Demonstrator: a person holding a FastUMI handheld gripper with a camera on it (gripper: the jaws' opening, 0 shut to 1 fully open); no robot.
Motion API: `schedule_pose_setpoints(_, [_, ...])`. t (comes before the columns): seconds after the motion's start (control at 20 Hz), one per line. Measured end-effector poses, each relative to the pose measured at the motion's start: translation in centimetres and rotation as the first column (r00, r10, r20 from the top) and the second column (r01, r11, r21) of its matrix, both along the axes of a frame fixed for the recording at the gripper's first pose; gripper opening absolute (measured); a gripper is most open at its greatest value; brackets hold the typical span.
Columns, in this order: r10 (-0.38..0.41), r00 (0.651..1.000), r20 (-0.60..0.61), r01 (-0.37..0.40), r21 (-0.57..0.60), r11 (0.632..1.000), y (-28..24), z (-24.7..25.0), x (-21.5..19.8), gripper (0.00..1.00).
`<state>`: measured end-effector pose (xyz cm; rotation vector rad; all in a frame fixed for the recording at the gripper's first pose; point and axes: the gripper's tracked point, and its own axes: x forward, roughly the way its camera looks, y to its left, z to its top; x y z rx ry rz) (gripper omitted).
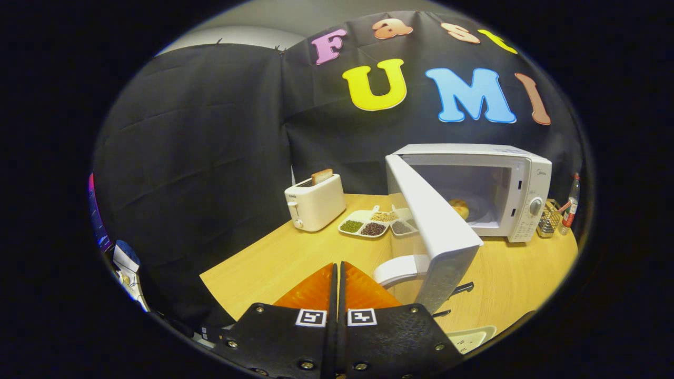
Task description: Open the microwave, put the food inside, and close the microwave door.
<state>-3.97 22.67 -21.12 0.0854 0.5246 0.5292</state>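
Observation:
A white microwave [518,195] stands at the back right of the wooden table [274,263]. Its door [429,226] is swung wide open toward me, with the curved white handle [397,268] at its near edge. Inside the cavity a round piece of food [459,208] lies on the turntable. My gripper [337,266] is shut with nothing between its fingers. It sits just left of the door handle, apart from it, on the outer side of the door.
A white toaster [315,202] with a slice of bread stands at the back left. A divided white dish [371,223] of beans lies between toaster and microwave. A wire basket [549,218] and a bottle [571,202] stand right of the microwave. A white plate [471,337] lies near right.

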Motion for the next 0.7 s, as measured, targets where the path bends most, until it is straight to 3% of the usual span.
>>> schedule_pose_setpoints(0.7, [-0.212, 0.977, -0.005, 0.212, -0.031, 0.977, -11.0, -0.6, 6.4, 0.01])
